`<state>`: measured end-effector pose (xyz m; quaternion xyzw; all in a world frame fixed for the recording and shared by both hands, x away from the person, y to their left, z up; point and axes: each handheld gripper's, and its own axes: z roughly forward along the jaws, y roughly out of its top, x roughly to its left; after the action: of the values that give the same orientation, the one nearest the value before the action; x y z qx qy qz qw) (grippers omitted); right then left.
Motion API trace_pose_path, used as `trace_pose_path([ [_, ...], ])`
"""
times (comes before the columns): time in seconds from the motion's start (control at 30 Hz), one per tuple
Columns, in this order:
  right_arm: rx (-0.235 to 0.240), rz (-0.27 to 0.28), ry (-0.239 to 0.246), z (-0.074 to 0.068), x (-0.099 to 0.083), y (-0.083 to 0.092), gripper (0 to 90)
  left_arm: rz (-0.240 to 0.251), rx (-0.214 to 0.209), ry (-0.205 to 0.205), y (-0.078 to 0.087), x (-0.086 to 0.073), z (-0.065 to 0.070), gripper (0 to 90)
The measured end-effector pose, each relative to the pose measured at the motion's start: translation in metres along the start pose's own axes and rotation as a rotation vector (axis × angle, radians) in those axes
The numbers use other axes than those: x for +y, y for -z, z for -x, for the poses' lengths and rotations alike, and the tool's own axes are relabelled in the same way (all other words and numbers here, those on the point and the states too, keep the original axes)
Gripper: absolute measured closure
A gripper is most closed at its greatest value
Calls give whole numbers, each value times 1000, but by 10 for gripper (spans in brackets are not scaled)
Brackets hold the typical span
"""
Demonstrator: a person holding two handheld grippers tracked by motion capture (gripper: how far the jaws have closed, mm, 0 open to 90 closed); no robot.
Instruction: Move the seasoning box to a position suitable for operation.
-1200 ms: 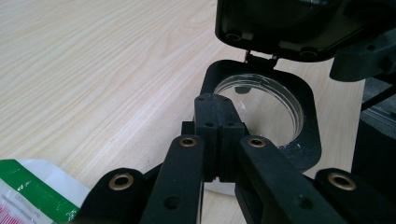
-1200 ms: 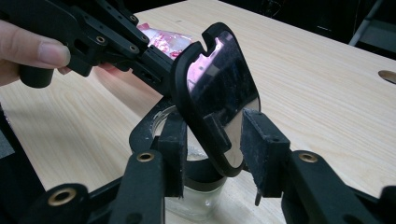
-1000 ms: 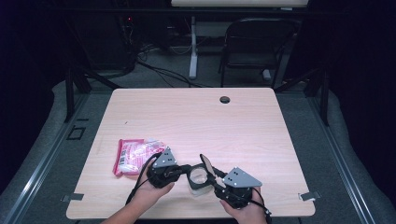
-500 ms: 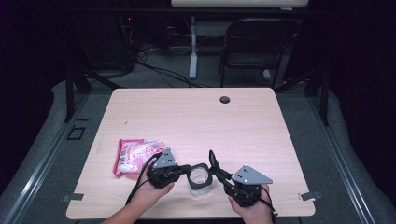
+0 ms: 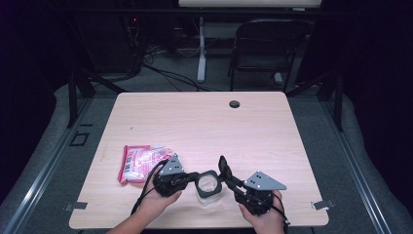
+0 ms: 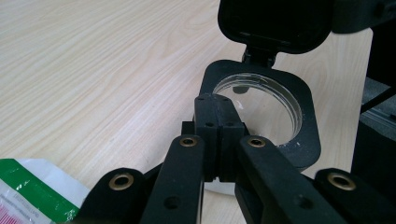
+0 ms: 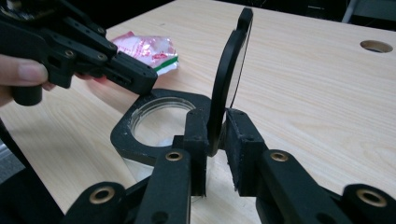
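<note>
A clear container with a black rim [image 5: 200,186] [image 6: 308,116] [image 7: 122,135] stands near the table's front edge. My left gripper [image 5: 191,176] [image 6: 218,116] is shut on the rim's left side; in the right gripper view its fingertips [image 7: 140,79] rest on that rim. The black hinged lid [image 5: 223,166] [image 6: 275,18] [image 7: 226,74] stands almost upright. My right gripper [image 5: 229,178] [image 7: 217,135] is shut on the lid's lower edge. Its jaws have just been opening slightly, with the lid still between the pads.
A pink and white snack packet [image 5: 139,163] [image 7: 144,49] [image 6: 28,186] lies left of the left hand. The wooden table [image 5: 204,126] has a cable hole [image 5: 234,104] at its far edge. A dark chair [image 5: 265,48] and cables are on the floor behind.
The right gripper has shifted to the right and the lid has swung up from a tilt to nearly upright. The left gripper and the container have stayed put.
</note>
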<state>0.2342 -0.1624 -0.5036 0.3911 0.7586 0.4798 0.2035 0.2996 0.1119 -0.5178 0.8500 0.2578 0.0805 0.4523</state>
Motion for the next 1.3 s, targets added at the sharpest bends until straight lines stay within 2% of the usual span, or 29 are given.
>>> trace_pose_path([
  [0.13,1,-34,9,-2,-2,-5,767,1,2,3,0,0,0,900],
  [0.23,5,-62,-5,1,-6,-12,793,9,-1,14,0,-1,0,900],
  [0.3,17,-58,-23,2,-6,-13,805,8,6,16,0,-1,0,900],
  [0.43,8,-60,-22,7,-5,-14,826,12,-6,13,0,-1,1,900],
  [0.5,17,-47,-34,14,-4,-18,851,23,3,10,2,-1,2,884],
  [0.6,28,-47,-37,16,-3,-21,853,37,30,-6,6,0,3,870],
  [0.8,60,-31,-24,27,3,-34,849,42,63,11,13,-4,0,832],
  [0.83,87,-32,-18,32,5,-38,849,44,80,11,16,-6,-1,816],
  [0.93,101,-42,-23,36,7,-41,848,51,101,19,19,-8,-1,797],
  [0.97,121,-45,-24,41,10,-45,849,55,106,21,21,-9,-2,790],
  [1.03,124,-47,-19,42,13,-49,848,55,140,16,27,-11,-2,776],
  [1.07,124,-47,-19,42,13,-49,848,55,140,16,27,-11,-2,768],
  [1.23,140,-46,8,48,20,-62,842,77,181,45,37,-17,-7,731],
  [1.3,157,-46,13,52,23,-68,832,83,198,59,41,-19,-10,686],
])
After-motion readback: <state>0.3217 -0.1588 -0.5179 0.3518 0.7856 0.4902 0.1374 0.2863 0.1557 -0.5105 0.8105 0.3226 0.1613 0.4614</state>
